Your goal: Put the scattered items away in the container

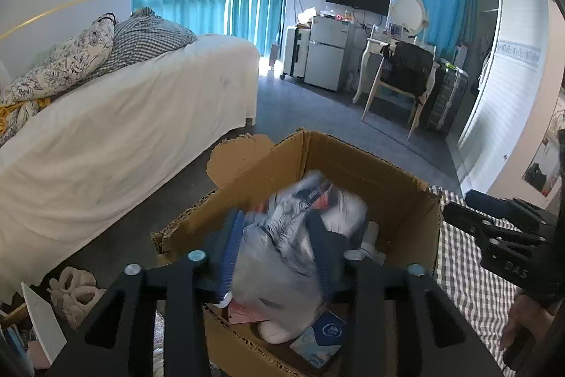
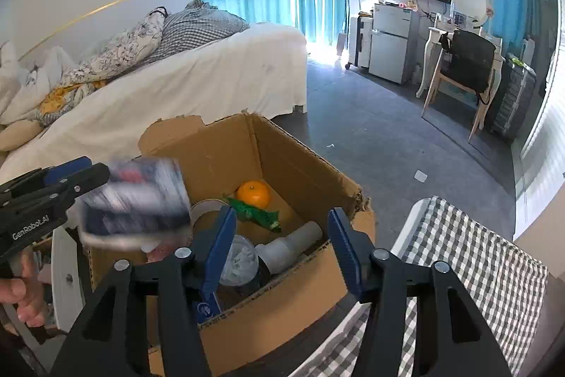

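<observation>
An open cardboard box (image 1: 370, 172) (image 2: 226, 154) stands on the floor by the bed. My left gripper (image 1: 279, 249) is over the box with a blurred grey-white plastic packet (image 1: 293, 235) between its fingers. The packet also shows in the right wrist view (image 2: 134, 204), at the tip of the left gripper (image 2: 84, 182). My right gripper (image 2: 282, 242) is open and empty above the box's near right side. In the box lie an orange (image 2: 253, 193), a green wrapper (image 2: 257, 216), a white tube (image 2: 293, 244), a tape roll (image 2: 208, 205) and a clear cup (image 2: 240, 260).
A bed with a white sheet (image 1: 116, 136) lies to the left. A grey-checked cloth surface (image 2: 476, 274) is on the right. Slippers (image 1: 76, 288) and a white panel (image 1: 42, 324) are at lower left. A chair (image 1: 402, 80), desk and small fridge (image 1: 326, 55) stand at the back.
</observation>
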The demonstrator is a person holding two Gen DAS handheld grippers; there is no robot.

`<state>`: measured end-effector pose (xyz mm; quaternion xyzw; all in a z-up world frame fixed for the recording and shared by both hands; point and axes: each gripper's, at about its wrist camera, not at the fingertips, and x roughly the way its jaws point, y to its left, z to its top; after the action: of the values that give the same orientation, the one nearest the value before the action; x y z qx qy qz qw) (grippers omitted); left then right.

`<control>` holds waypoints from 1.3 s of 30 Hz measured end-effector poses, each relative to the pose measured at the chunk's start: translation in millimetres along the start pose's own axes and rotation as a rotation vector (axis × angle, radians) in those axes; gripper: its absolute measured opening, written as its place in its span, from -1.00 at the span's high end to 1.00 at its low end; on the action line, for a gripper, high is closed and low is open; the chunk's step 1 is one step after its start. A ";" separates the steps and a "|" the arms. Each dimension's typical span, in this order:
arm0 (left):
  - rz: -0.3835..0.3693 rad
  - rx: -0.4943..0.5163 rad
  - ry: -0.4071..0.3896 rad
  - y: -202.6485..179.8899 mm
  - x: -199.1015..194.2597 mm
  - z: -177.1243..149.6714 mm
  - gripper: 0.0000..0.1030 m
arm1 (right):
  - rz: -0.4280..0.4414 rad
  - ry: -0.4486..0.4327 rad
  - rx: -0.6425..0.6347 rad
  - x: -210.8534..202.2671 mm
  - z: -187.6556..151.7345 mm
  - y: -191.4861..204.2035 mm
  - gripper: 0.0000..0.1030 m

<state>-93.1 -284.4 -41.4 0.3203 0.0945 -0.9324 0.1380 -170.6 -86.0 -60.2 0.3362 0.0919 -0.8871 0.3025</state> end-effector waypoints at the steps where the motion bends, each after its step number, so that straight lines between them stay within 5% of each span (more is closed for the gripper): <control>1: -0.002 -0.003 -0.002 -2.4 -0.6 -0.2 -0.05 | -0.004 -0.003 0.000 -1.9 0.1 -0.6 -0.14; 3: -0.009 -0.006 -0.009 -5.0 -1.7 0.8 -0.26 | -0.012 -0.010 0.004 -7.0 -1.0 -3.5 -0.27; 6: 0.000 0.004 -0.024 -11.6 -4.6 2.9 -1.00 | -0.028 -0.027 0.015 -17.6 -4.4 -8.9 -0.38; 20: 0.016 0.061 -0.022 -46.4 -23.2 1.7 -1.00 | -0.153 -0.082 0.073 -70.3 -11.8 -35.7 -1.00; 39: -0.049 0.132 -0.073 -111.0 -63.2 -3.0 -1.00 | -0.277 -0.134 0.140 -156.3 -37.4 -76.0 -0.99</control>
<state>-78.9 -166.4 5.4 0.2921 0.0353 -0.9508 0.0971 -103.4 62.7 10.3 0.2809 0.0549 -0.9449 0.1587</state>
